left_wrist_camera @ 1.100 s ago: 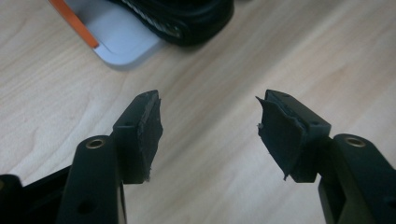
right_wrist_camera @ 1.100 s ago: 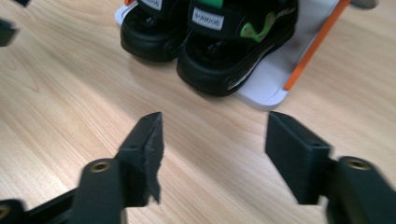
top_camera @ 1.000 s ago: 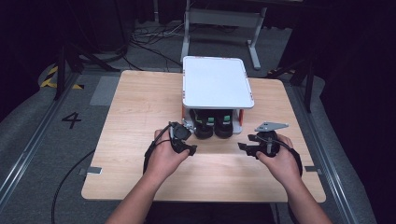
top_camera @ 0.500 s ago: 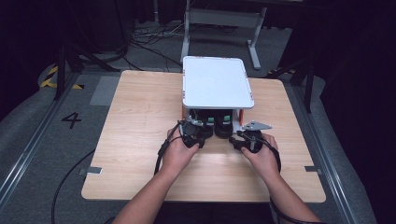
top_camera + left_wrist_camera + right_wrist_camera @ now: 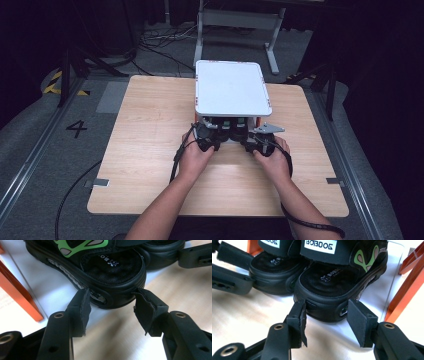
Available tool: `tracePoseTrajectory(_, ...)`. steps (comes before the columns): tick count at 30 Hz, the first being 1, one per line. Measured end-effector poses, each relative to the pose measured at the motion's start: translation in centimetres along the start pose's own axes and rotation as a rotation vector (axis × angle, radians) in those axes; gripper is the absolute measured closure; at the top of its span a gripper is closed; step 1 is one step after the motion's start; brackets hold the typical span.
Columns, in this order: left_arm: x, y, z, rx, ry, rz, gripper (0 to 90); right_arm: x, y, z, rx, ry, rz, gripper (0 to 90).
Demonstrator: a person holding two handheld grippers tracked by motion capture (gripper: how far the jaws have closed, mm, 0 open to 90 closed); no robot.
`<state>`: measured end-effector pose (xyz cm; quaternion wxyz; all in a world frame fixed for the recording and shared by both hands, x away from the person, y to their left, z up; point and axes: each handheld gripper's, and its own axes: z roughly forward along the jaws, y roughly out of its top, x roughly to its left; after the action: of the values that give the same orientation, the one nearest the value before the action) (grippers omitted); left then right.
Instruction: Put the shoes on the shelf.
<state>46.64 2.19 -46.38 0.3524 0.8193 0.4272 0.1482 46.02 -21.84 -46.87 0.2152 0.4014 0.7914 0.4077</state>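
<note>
The left gripper (image 5: pixel 110 312) stood with its two black jaws apart, their worn pads flanking the rounded heel of a black rubber sandal with green strap markings (image 5: pixel 100 272); the left pad lay at the heel's side wall, the right pad just beside it, and whether either pressed on the rubber could not be told. The sandal rested on the white bottom shelf of a small rack (image 5: pixel 50 287), with an orange metal leg (image 5: pixel 17 295) at the left of that view. The right gripper (image 5: pixel 325 316) also held its jaws open, set to either side of the heel of a second black sandal bearing a white "BOBDOG" label (image 5: pixel 334 282). That sandal sat on the same white shelf, beside the first one, with orange rack legs (image 5: pixel 404 290) to its right. The other gripper's black jaw showed at the left edge of the right gripper view.

From the high view, both grippers, left (image 5: pixel 207 140) and right (image 5: pixel 257 142), sat close together at the near edge of the white-topped rack (image 5: pixel 230 90), each held in one of the person's hands (image 5: pixel 195 157), forearms entering from below. The rack stood at the far middle of a light wooden table (image 5: pixel 145 130), the sandals tucked under its top panel. Black cables trailed from the grippers across the tabletop toward the person.
</note>
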Motion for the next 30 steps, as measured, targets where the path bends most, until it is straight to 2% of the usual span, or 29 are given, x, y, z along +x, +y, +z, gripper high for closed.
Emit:
tracePoseTrajectory(1,0.1,0.0,0.2,-0.005,0.004,-0.010,47.4,-0.2,0.2,0.3,-0.001,0.001,0.005,50.8)
tracePoseTrajectory(4,0.7,0.7,0.7,-0.024,0.016,0.021,48.4,-0.7,0.7,1.0,-0.005,-0.007,0.006,51.1)
tracePoseTrajectory(6,0.9,0.9,0.7,-0.038,0.038,0.012,50.7,-0.9,0.9,1.4,-0.015,-0.012,0.003,51.2)
tracePoseTrajectory(7,1.1,1.0,0.9,-0.062,0.045,0.004,51.7,-0.9,0.9,1.6,-0.020,-0.015,0.004,51.0)
tracePoseTrajectory(8,1.2,1.0,1.0,-0.070,0.065,0.002,53.5,-0.9,1.0,1.9,-0.027,-0.021,0.006,50.9)
tracePoseTrajectory(9,1.2,1.0,1.3,-0.071,0.092,-0.005,54.3,-1.0,1.1,2.3,-0.040,-0.024,-0.014,50.4)
tracePoseTrajectory(11,1.5,1.0,1.6,-0.070,0.082,-0.014,54.3,-1.1,1.3,2.8,-0.047,-0.036,-0.023,50.0)
tracePoseTrajectory(15,1.5,1.0,1.8,-0.091,0.101,-0.017,50.5,-1.3,1.4,3.3,-0.060,-0.046,-0.045,48.7)
tracePoseTrajectory(17,1.3,1.0,1.7,-0.092,0.081,-0.024,48.2,-1.3,1.3,2.9,-0.039,-0.056,-0.056,49.2)
tracePoseTrajectory(18,1.3,1.0,1.7,-0.092,0.081,-0.024,47.5,-1.3,1.3,2.9,-0.039,-0.056,-0.056,49.2)
tracePoseTrajectory(20,1.1,0.8,1.4,-0.075,0.048,-0.039,45.8,-1.2,1.2,2.1,-0.045,-0.058,-0.068,46.2)
tracePoseTrajectory(21,0.8,0.6,1.2,-0.055,0.036,-0.045,43.5,-1.2,1.0,1.7,-0.054,-0.052,-0.066,45.1)
tracePoseTrajectory(22,0.5,0.4,1.0,-0.025,0.023,-0.031,41.3,-1.1,0.9,1.3,-0.058,-0.052,-0.062,43.7)
tracePoseTrajectory(24,0.0,0.0,0.0,-0.015,0.025,-0.045,40.3,-0.9,0.6,0.4,-0.054,-0.049,-0.069,42.9)
tracePoseTrajectory(25,-0.2,-0.2,-0.5,-0.019,0.004,-0.050,40.2,-0.7,0.5,-0.1,-0.057,-0.048,-0.074,42.8)
tracePoseTrajectory(30,-1.0,-0.2,-3.8,-0.028,0.019,-0.007,35.6,-0.2,0.6,-3.2,-0.083,-0.023,-0.070,40.2)
